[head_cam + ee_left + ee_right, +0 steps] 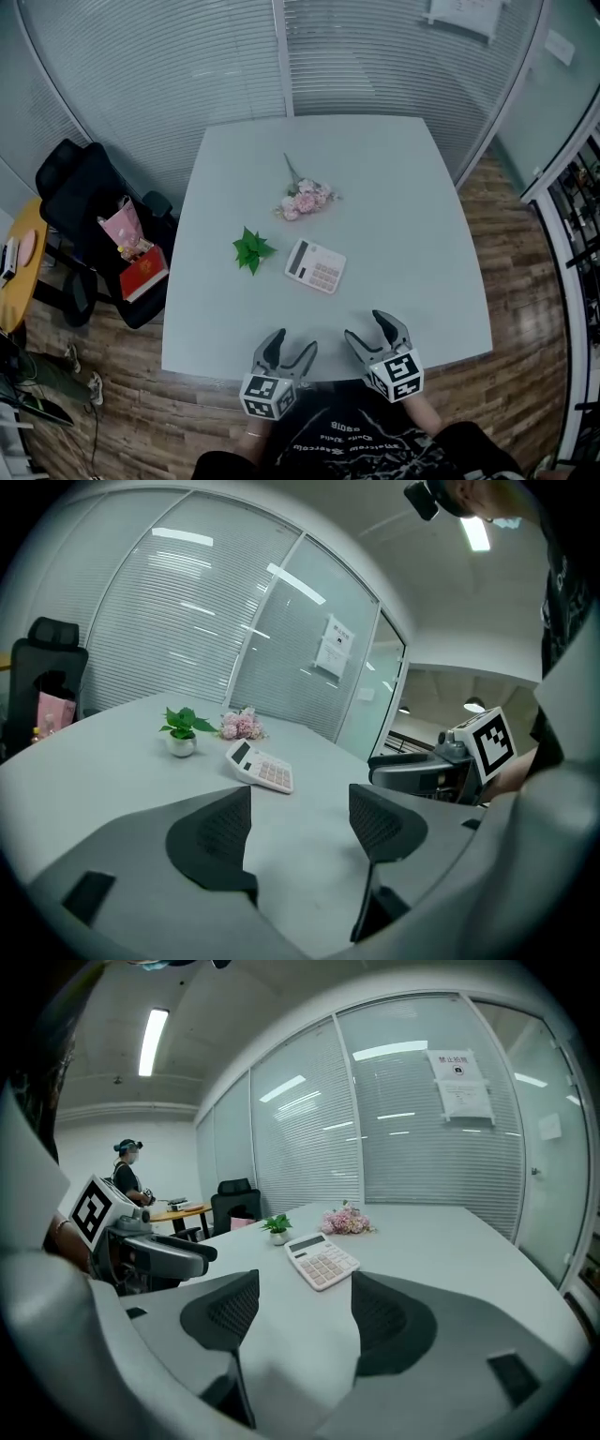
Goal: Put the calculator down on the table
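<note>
The calculator point(316, 266) lies flat on the table point(403, 187), just beside a small potted plant point(251, 249); pink flowers point(305, 200), perhaps artificial, lie behind; the left claw point(295, 342) and the right claw point(366, 328) are spread wide, empty, near the front edge.

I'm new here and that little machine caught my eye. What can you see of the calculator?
The calculator is a white, plastic-looking slab with a dark display strip at one end and rows of pale keys. It lies face up, askew to the edges of the grey table, touched by nothing else. A small green plant stands close by, apart.
</note>
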`<act>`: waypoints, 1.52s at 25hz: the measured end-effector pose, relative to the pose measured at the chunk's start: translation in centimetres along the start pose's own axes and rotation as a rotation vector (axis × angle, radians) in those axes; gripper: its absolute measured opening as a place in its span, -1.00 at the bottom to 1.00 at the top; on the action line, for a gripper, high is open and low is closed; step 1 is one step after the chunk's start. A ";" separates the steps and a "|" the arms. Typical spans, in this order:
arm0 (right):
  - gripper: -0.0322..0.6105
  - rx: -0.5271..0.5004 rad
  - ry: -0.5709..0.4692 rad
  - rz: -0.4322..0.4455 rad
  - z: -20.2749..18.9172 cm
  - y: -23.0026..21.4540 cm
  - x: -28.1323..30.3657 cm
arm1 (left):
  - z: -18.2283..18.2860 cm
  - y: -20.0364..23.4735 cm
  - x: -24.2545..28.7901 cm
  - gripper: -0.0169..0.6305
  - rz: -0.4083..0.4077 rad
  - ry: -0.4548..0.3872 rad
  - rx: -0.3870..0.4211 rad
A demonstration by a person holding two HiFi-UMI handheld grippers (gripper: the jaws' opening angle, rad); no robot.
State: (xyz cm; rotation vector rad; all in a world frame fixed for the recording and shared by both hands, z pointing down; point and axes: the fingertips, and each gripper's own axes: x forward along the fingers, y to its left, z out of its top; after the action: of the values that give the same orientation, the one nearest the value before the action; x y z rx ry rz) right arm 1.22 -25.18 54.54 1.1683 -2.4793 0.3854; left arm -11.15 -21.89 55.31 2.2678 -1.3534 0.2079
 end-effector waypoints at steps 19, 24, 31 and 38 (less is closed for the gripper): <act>-0.69 0.019 -0.028 -0.035 -0.3 2.4 -0.5 | 0.3 1.1 -2.0 -0.85 0.000 -0.040 0.012; -0.88 0.034 -0.018 -0.030 -0.6 1.9 -0.3 | 0.3 1.5 -1.5 -0.88 0.007 -0.037 0.004; -0.88 0.034 0.006 -0.038 -1.0 0.6 0.0 | 0.2 1.6 -0.3 -0.88 0.031 -0.001 0.007; -0.88 0.005 0.019 -0.054 -0.9 -0.2 0.3 | 0.2 1.4 0.7 -0.89 0.018 0.020 0.008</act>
State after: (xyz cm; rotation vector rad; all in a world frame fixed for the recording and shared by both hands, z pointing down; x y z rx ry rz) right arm 1.42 -25.16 55.46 1.2256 -2.4258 0.3865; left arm -11.99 -23.11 55.87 2.2557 -1.3653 0.2416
